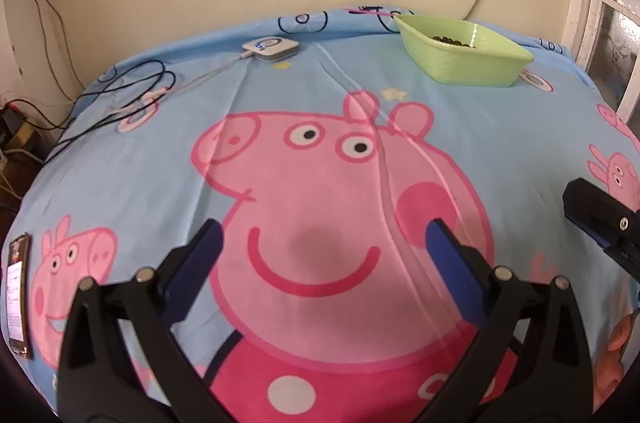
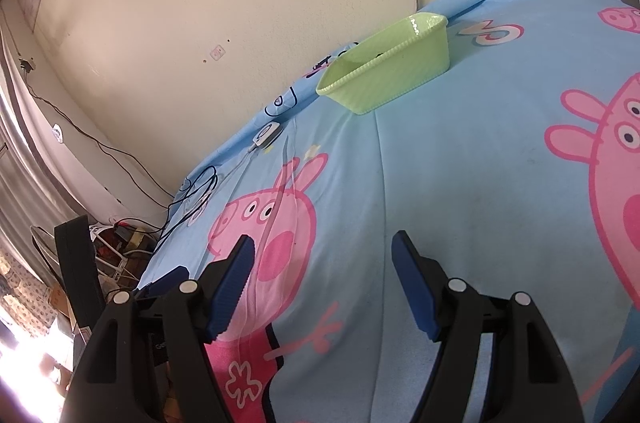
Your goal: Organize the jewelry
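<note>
Left gripper (image 1: 322,237) jaws spread wide, nothing between them, over the blue cartoon-pig bedsheet (image 1: 480,151). Right gripper (image 2: 322,257) jaws also spread, holding nothing. Dark beaded jewelry (image 1: 452,41) lies inside the light green rectangular plastic basket (image 1: 468,67) at the far edge of the bed near the wall. White square device (image 1: 270,47) with black cables (image 1: 132,91) sits far left.

1. The left claw (image 1: 322,241) has black angular plastic arms, silver round pivot pins and flat dark blue fingers (image 1: 456,271).
2. The right claw (image 2: 322,265) matches it; its blue pads (image 2: 230,289) have ribbed edges.
</note>
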Demonstrator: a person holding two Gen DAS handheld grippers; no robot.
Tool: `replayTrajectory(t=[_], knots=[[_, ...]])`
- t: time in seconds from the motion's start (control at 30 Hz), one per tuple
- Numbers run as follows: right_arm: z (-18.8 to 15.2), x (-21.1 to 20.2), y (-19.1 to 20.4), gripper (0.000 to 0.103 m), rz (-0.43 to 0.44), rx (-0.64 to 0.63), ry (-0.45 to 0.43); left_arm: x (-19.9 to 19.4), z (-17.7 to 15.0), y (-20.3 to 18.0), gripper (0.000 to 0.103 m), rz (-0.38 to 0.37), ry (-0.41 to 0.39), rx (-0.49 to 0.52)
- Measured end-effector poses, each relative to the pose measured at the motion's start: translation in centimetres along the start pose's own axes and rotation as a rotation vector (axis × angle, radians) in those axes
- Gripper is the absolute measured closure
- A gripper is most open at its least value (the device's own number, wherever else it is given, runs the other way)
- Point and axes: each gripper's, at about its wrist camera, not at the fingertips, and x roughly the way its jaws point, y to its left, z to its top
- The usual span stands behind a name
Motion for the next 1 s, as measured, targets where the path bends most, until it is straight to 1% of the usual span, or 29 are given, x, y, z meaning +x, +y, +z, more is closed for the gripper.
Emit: replayTrajectory(t=[0.3,0.43,0.5,0.57,0.7,0.8,1.0], knots=[[0.2,0.1,-0.2,0.053,0.007,0.005,0.001,-0.1,0.0,0.2,0.006,0.007,-0.006,-0.003],[0.2,0.0,-0.3,0.053,0.009,0.006,0.001,-0.2,-0.1,0.0,0.006,-0.005,-0.009,0.008],[0.2,0.0,-0.3,0.053,0.009,0.006,0.001,-0.3,-0.1,0.1,0.006,-0.024,-0.01,0.006],[0.2,0.1,-0.3,0.053,0.01,0.006,0.001,-0.2,-0.1,0.4,0.006,-0.046,-0.006,-0.003],[0.2,0.1,-0.3,0.053,0.011,0.004,0.003,0.3,0.0,1.0,0.006,-0.055,0.014,-0.038],[0.3,0.2,-0.4,0.053,0.012,0.002,0.006,0.4,0.0,1.2,0.006,-0.042,0.013,-0.055],[0.3,0.2,-0.4,0.053,0.012,0.002,0.006,0.2,0.0,0.7,0.006,-0.005,0.009,-0.038]])
